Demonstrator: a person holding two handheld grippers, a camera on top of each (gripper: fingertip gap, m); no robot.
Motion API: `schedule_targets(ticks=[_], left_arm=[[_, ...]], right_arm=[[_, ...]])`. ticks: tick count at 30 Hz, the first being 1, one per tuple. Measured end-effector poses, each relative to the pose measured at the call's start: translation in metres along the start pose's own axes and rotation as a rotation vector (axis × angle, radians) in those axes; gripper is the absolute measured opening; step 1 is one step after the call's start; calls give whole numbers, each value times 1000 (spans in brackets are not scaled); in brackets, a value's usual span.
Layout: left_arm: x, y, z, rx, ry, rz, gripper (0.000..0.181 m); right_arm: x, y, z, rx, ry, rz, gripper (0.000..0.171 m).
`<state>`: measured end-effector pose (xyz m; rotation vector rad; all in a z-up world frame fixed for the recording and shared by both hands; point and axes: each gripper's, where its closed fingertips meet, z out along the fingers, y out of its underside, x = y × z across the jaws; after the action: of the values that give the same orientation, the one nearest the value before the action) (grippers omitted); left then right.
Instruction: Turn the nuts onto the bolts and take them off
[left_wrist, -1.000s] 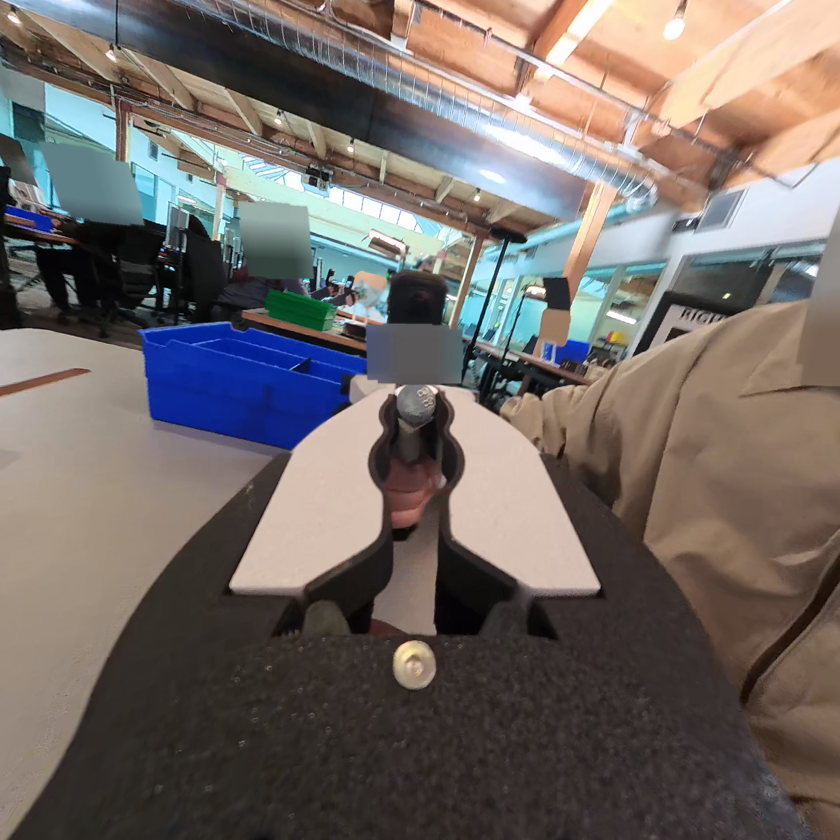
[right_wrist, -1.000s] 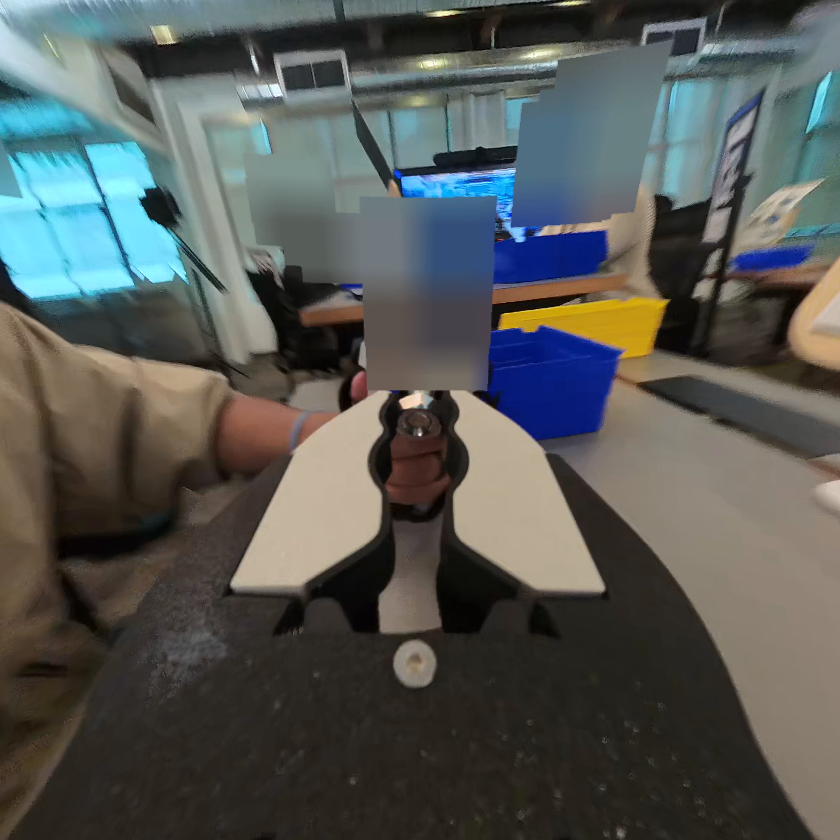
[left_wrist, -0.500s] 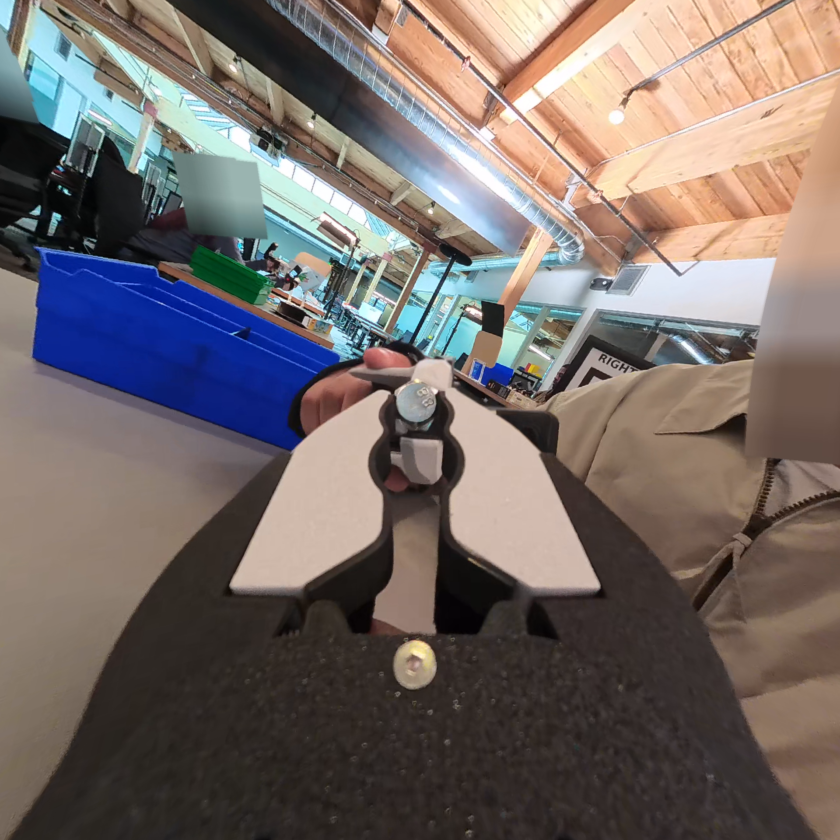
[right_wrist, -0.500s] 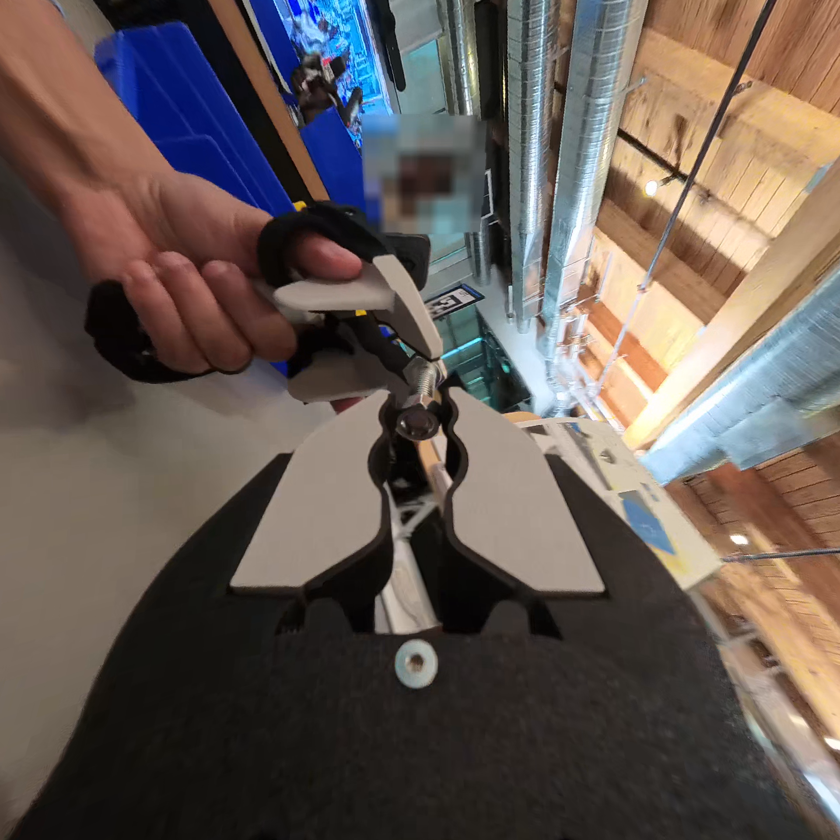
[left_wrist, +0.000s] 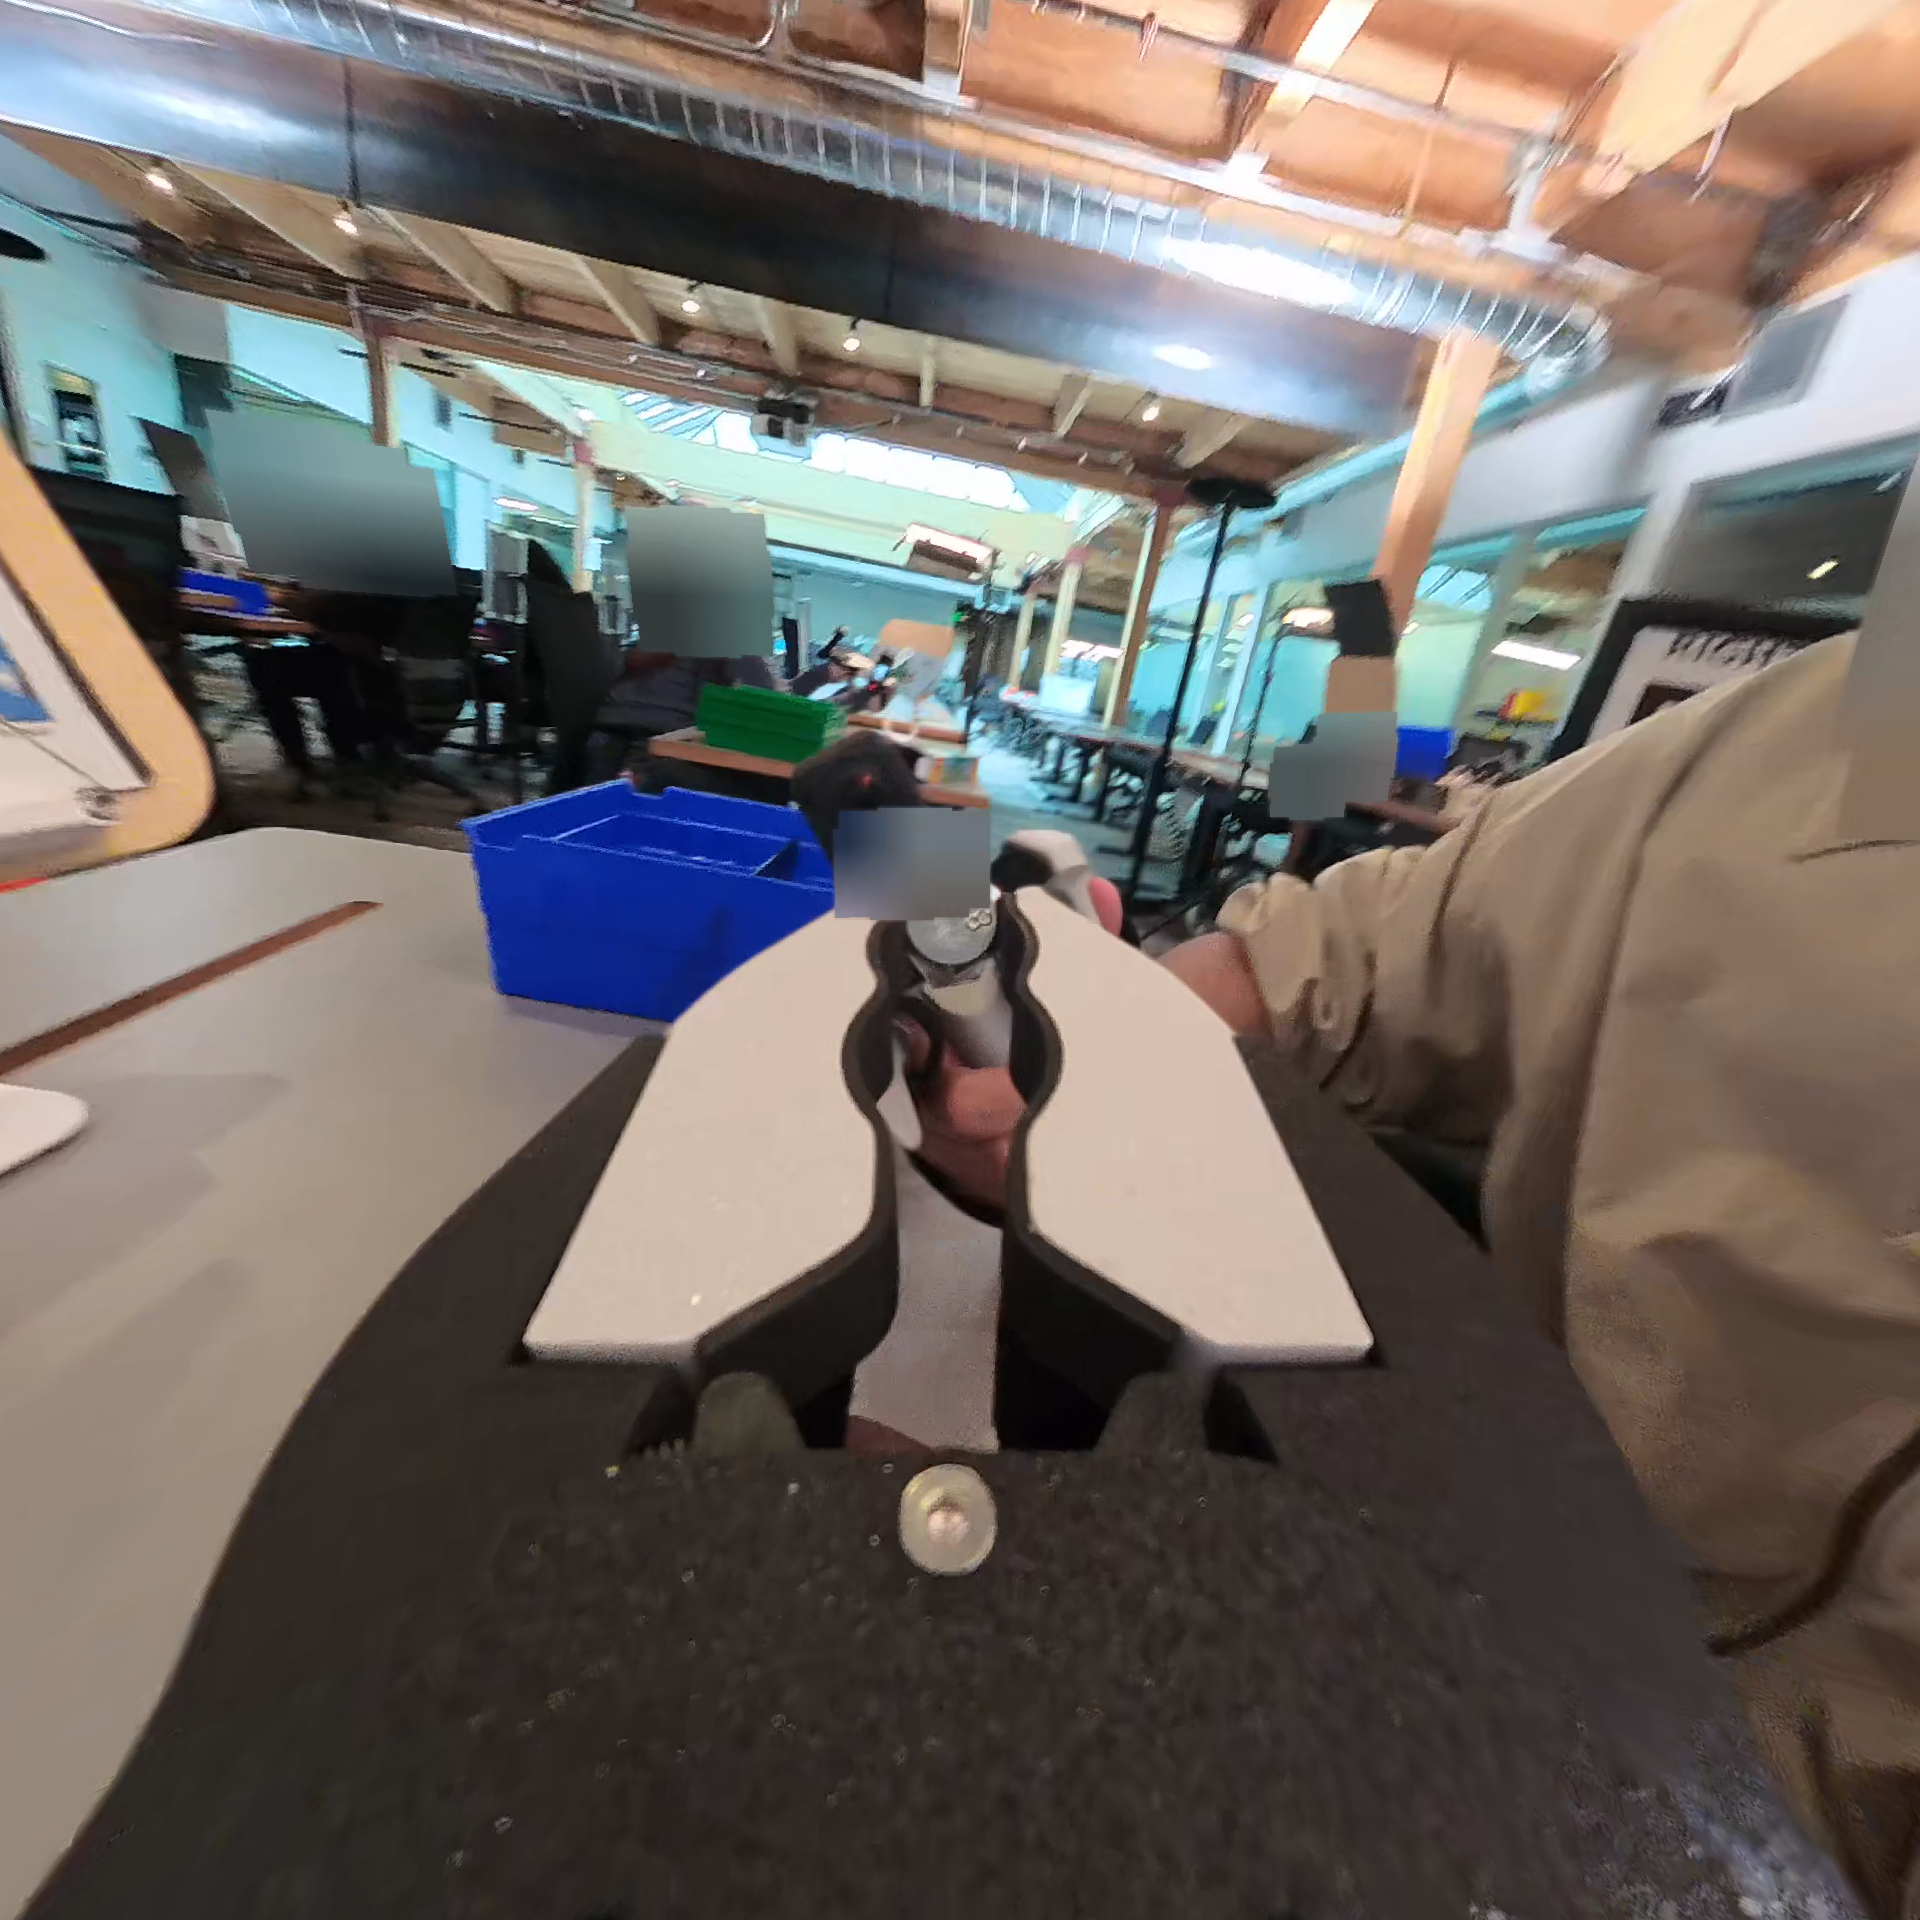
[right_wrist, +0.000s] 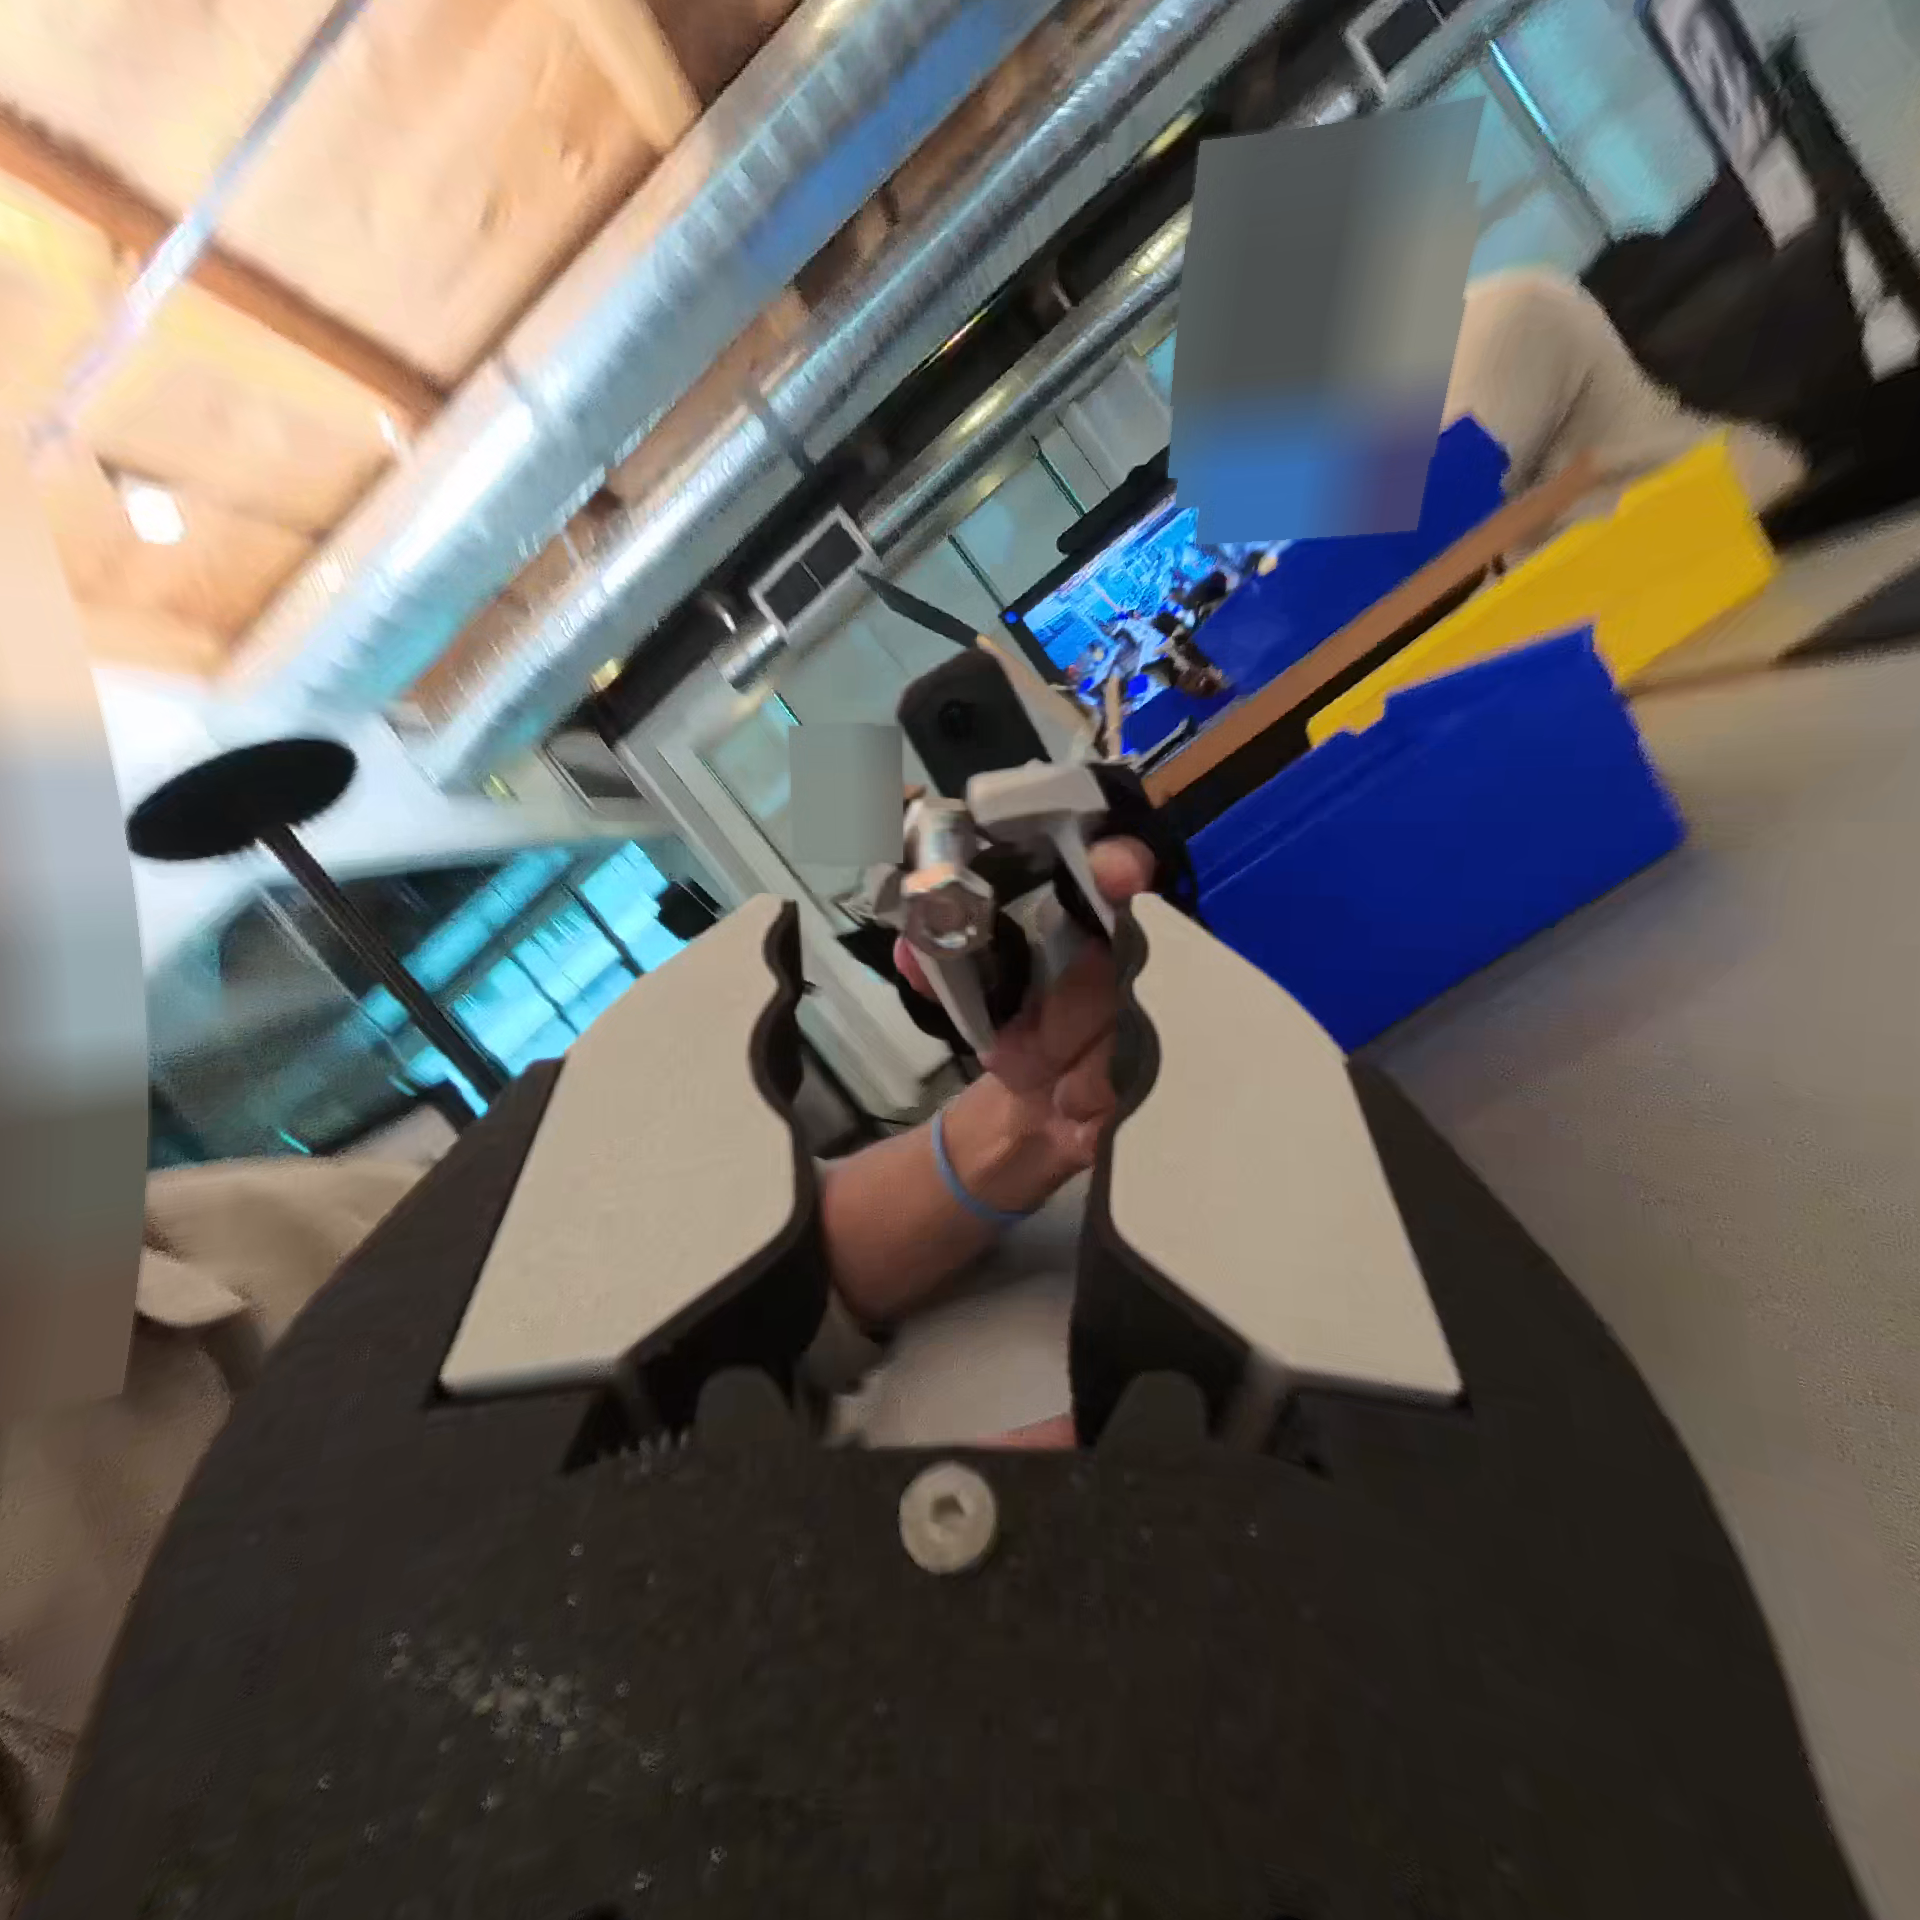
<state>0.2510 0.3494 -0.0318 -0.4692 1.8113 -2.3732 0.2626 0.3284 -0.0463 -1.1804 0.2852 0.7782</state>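
My left gripper (left_wrist: 951, 920) is shut on a silver bolt (left_wrist: 948, 943), whose head faces the camera at the fingertips. In the right wrist view the same bolt points at me with a hex nut (right_wrist: 940, 920) on its threaded end, and the left gripper's grey fingers (right_wrist: 1029, 802) clamp it. My right gripper (right_wrist: 961, 916) is open. Its jaws stand wide on either side of the nut without touching it. A hand holding the right gripper (left_wrist: 1101, 894) shows behind the bolt in the left wrist view.
A blue bin (left_wrist: 644, 904) stands on the grey table (left_wrist: 208, 1143) behind the grippers; it also shows in the right wrist view (right_wrist: 1434, 831) with a yellow bin (right_wrist: 1621, 582) behind it. A beige sleeve (left_wrist: 1558, 1039) fills the right side. A white object (left_wrist: 31, 1127) lies at the left edge. Left and right tips are no more than a few centimetres apart.
My right gripper has opened and let go of the nut, and has rolled back toward level. The left gripper has tilted back down, still holding the bolt.
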Motion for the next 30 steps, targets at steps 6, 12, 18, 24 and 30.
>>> schedule_targets(ticks=[6,12,18,24,30], left_arm=[[-1,6,4,-24,-29,39,17],[-2,13,7,-35,-20,16,17],[0,14,8,-35,-10,12,17],[2,11,10,-2,5,-32,17],[-2,15,13,36,41,-222,17]], right_arm=[[11,13,2,49,-37,279,34],[5,11,2,48,-42,218,34],[0,12,2,45,-62,211,18],[-5,10,2,10,-22,12,18],[-2,9,-4,-191,191,-763,18]])
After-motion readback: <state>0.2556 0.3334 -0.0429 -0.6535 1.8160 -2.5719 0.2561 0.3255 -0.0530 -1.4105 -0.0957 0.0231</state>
